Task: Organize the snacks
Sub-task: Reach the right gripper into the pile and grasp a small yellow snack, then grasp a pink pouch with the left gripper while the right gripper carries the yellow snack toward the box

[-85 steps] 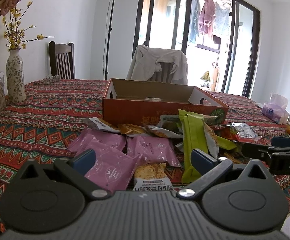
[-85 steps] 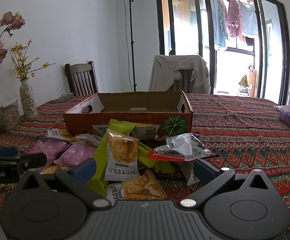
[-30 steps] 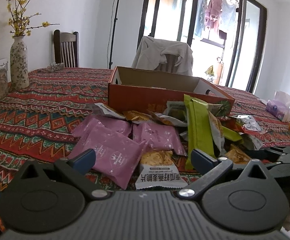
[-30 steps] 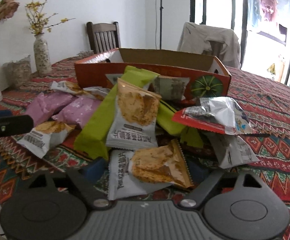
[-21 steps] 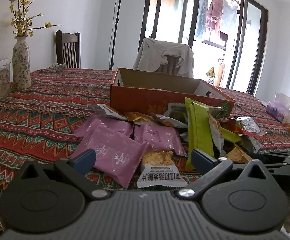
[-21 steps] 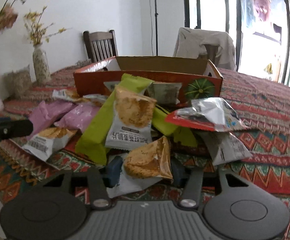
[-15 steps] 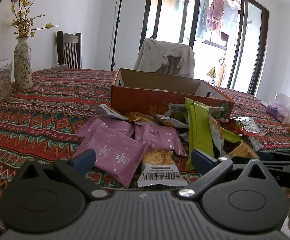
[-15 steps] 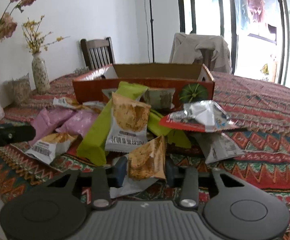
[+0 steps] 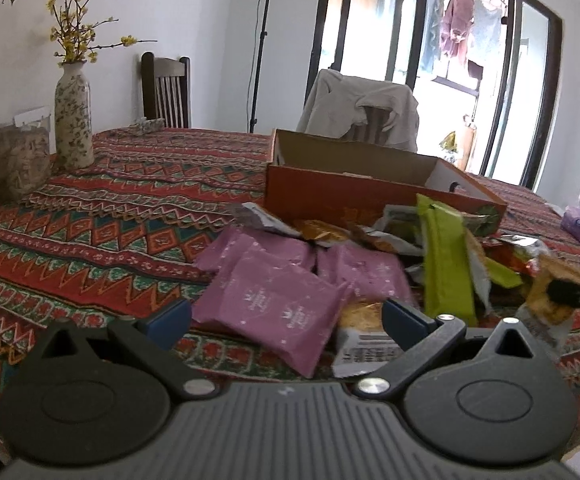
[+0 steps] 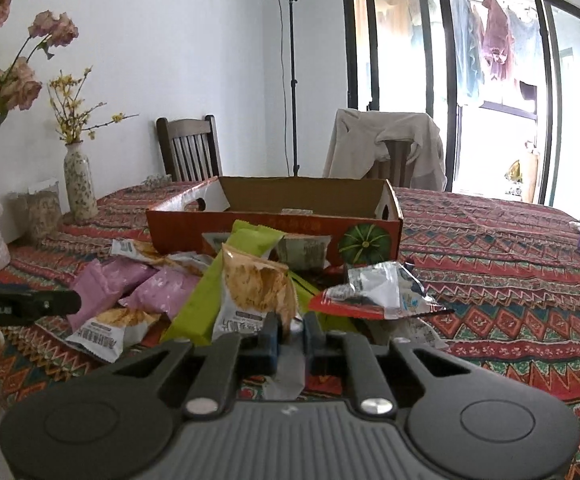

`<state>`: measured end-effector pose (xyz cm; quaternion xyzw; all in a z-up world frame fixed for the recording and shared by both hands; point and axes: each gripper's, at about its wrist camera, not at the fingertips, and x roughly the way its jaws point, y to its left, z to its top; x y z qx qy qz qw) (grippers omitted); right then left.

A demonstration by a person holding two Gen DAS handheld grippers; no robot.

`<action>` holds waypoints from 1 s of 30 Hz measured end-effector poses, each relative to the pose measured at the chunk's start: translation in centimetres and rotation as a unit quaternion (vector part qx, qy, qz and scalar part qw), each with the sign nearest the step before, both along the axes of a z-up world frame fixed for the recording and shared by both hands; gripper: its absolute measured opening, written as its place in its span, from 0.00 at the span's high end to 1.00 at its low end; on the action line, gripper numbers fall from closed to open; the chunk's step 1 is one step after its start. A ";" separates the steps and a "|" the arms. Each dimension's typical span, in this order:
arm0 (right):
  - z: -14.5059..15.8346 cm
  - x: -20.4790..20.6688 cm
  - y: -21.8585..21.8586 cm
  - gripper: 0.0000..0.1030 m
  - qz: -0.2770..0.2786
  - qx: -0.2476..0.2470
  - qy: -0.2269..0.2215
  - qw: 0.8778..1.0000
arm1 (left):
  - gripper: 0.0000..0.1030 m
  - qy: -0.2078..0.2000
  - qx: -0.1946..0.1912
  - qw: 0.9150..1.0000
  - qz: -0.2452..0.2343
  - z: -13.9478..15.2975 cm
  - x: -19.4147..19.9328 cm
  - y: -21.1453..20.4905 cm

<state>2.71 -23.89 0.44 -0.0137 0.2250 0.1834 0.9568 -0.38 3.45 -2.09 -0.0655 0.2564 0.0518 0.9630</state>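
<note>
Right claw [image 10: 290, 330] clamped on a cracker packet [image 10: 288, 364]; left claw [image 9: 286, 320] spread apart above a purple packet [image 9: 278, 308]

Both views are taken low over the table [image 9: 122, 208], aimed slightly down past the jaws toward the box [image 10: 274, 216] & window. Left cam sits left of the snack pile [image 9: 369, 272]; pile, box & chairs are shared.
</note>
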 end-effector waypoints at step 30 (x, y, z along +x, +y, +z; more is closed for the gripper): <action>1.3 0.8 0.0 0.89 -0.013 0.012 -0.019 1.000 | 0.25 0.023 -0.022 0.998 -0.054 -1.1 4.0 3.0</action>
